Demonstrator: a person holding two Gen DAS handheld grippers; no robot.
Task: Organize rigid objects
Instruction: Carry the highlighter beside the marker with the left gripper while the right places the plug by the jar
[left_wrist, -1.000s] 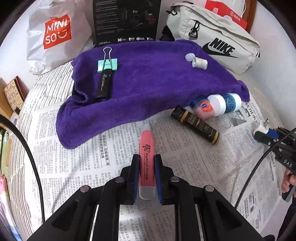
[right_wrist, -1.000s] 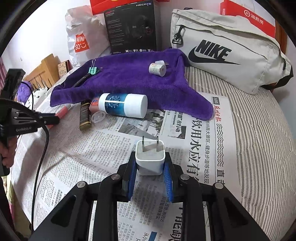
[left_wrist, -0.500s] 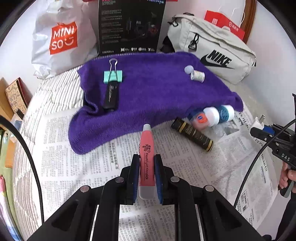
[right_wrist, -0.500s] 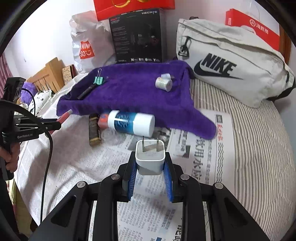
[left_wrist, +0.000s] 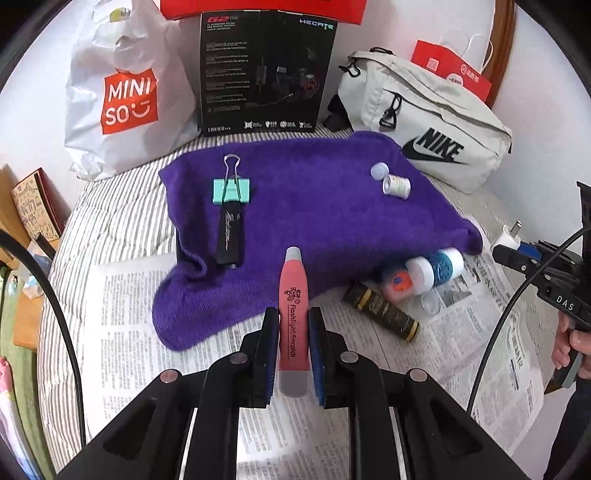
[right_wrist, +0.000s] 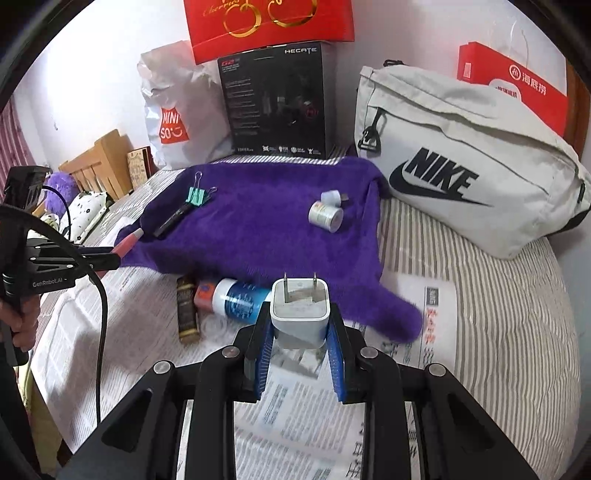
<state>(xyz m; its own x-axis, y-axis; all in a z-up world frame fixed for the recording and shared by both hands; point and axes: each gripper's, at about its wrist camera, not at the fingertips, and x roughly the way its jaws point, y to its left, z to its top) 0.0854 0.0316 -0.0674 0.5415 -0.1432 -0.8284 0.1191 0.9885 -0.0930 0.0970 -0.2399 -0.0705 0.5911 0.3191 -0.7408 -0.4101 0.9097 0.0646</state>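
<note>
While left claw (left_wrist: 292, 345) grips pink flashlight (left_wrist: 293, 314), right claw (right_wrist: 300, 334) clamps white charger (right_wrist: 300, 312), both above newspaper (left_wrist: 140, 332).

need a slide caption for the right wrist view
Right tool grips a white plug adapter above newspaper, facing the purple towel.

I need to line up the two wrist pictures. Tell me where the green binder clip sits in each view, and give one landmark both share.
Left wrist view: the green binder clip lies upper left of centre on the purple towel, touching the top end of a black pen.
Right wrist view: the green binder clip lies left of centre, near the purple towel's far left corner.
Shared landmark: the black Hecate box stands behind the towel.
</note>
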